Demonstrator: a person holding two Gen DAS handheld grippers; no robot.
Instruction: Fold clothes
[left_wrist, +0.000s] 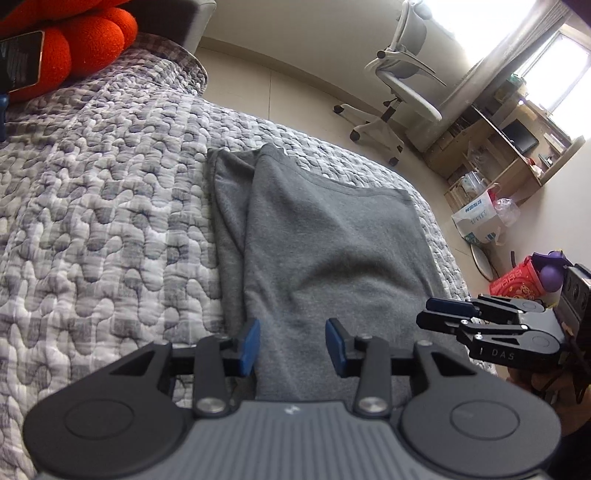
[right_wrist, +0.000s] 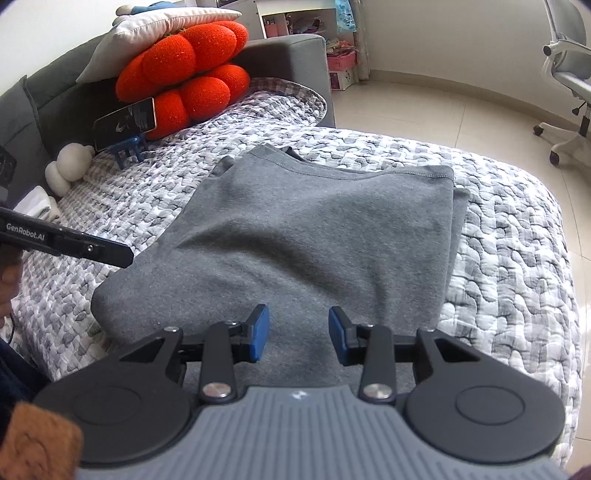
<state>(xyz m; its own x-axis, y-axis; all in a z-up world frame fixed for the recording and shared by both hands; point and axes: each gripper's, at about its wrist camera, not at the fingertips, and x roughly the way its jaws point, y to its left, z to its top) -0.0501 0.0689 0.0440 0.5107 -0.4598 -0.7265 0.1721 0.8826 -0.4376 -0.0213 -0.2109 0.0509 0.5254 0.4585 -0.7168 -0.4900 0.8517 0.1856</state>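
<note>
Grey knit, soft and limp, the sweater (right_wrist: 303, 236) lay partly folded in the middle of the quilt (right_wrist: 517, 229) on the bed, hem edge toward the far side. It looked light but floppy: it would likely sag and crease wherever it was lifted, and the thick doubled layers might slip apart unless pinched together. The near corners of the folded stack seemed the best places to take hold. The left gripper (left_wrist: 292, 345) hovered above the near edge with its jaws parted and nothing between them; the right gripper (right_wrist: 298, 334) did likewise, released and empty. An orange cushion (right_wrist: 192, 70) sat well apart.
</note>
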